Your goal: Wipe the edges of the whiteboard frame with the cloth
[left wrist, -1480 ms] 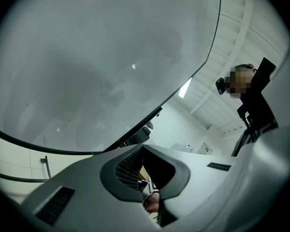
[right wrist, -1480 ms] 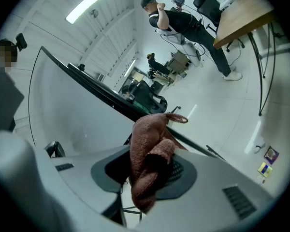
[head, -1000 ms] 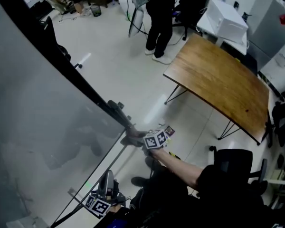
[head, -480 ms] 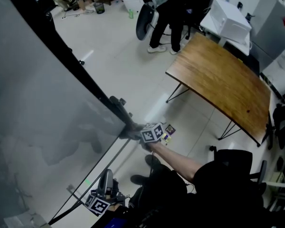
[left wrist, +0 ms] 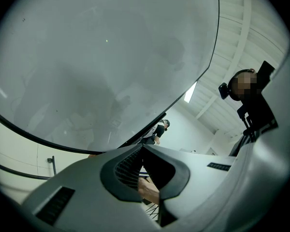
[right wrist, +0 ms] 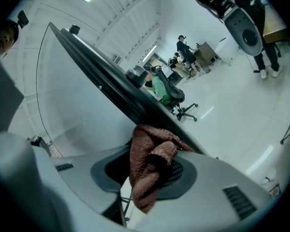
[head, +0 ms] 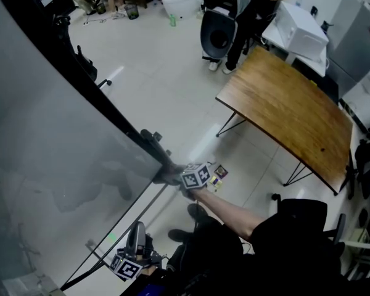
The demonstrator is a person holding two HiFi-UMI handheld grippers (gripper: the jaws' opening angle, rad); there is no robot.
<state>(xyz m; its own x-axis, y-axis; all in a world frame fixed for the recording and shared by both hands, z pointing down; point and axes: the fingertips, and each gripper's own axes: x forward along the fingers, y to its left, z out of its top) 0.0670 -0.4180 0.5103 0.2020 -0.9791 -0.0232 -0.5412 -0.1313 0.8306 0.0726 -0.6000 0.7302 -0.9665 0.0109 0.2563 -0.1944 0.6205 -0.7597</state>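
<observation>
The right tongs (right wrist: 153,153) are clenched on a brown cloth (right wrist: 144,178), which is bunched between the two jaws and spills over their tips. In the head view that bundle is pressed against the black whiteboard frame (head: 114,117) right at a corner. There the thick edge running away ahead of these tongs meets a thinner run of frame that leads back toward the left tongs (left wrist: 143,150). In the right gripper view the frame rises just beyond the cloth, touching it, with the pale board face (head: 43,134) on the left of these tongs.

The left tongs are closed, tips together, with nothing gripped. They hang near the thinner run of frame, well back from the cloth, and seem to take no part in the wiping.

The job looks to be under way, since the cloth is on the frame and not merely near it. No dust or streak shows that would tell a wiped stretch from an unwiped one, so I cannot say which run is finished. A corner is a turning point, so at best one of the two edges meeting here is done. The other edge, and the far sides away from both tongs, most likely remain.
</observation>
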